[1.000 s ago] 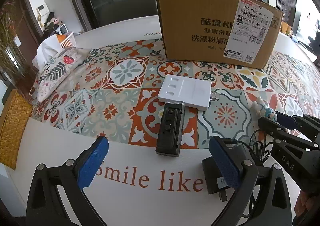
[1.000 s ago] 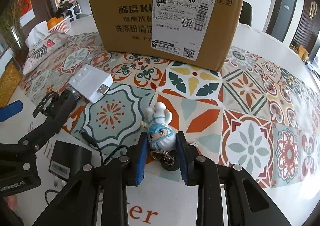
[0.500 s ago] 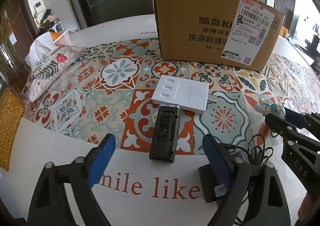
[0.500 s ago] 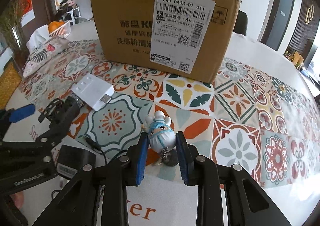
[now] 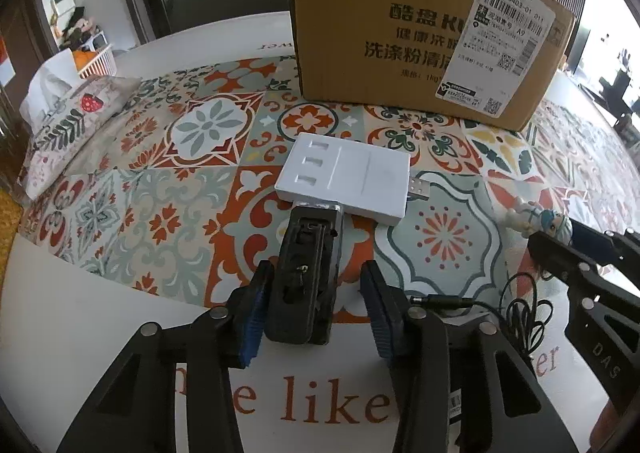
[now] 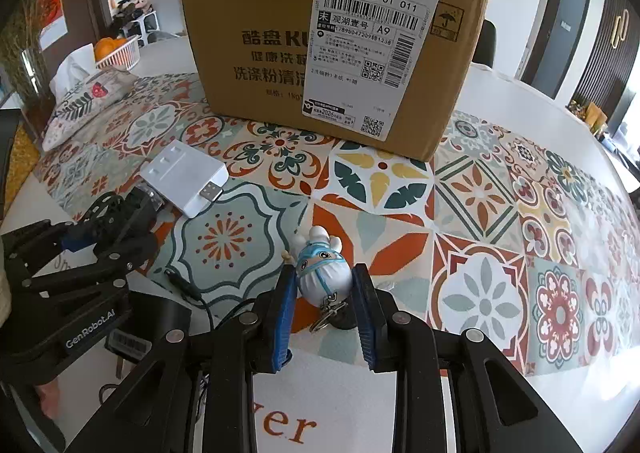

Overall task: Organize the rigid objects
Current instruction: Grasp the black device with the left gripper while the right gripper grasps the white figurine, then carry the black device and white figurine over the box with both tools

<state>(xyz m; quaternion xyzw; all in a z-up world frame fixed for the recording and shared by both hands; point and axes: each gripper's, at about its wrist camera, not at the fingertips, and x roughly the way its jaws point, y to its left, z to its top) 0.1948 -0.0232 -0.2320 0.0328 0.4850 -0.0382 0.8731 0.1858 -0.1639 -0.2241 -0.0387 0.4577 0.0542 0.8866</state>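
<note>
Black device [image 5: 306,277] flat, abutting white hub [image 5: 346,183], figurine keychain [image 6: 322,273] lifted

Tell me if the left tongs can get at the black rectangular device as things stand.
Probably yes: the left tongs already straddle the black rectangular device, one blue pad touching, the other apart. Its far end abuts the white plastic hub.

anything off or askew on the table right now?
Nothing damaged or spilled. The figurine keychain lies tipped on its side between the right tongs, and the charger cable is a loose tangle near the black remote.
</note>
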